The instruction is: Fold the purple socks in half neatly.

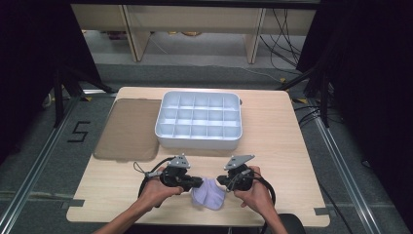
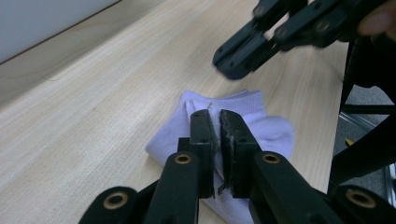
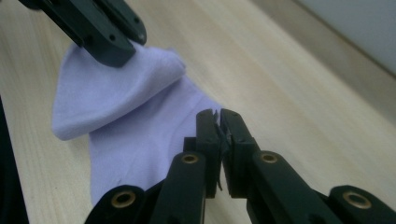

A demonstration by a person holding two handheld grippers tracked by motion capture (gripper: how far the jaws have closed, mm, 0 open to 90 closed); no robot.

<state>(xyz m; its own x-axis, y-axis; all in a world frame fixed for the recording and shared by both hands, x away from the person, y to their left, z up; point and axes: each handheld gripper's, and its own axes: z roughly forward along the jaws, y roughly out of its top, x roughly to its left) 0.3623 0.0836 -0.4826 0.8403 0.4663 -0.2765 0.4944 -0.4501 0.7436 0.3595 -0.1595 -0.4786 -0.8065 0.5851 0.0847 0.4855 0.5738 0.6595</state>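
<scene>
Sock (image 1: 208, 194), lavender and half-folded, lies just short of the compartment tray (image 1: 198, 138); my left gripper (image 1: 198, 183) and right gripper (image 1: 223, 179) are both clenched empty beside it, so any nudge could undo the fold.

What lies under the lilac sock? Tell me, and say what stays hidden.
The lilac sock lies folded on the wooden table; bare wood shows all round it. Its own lower layers and the wood beneath are covered, so anything tucked there cannot be seen.
</scene>
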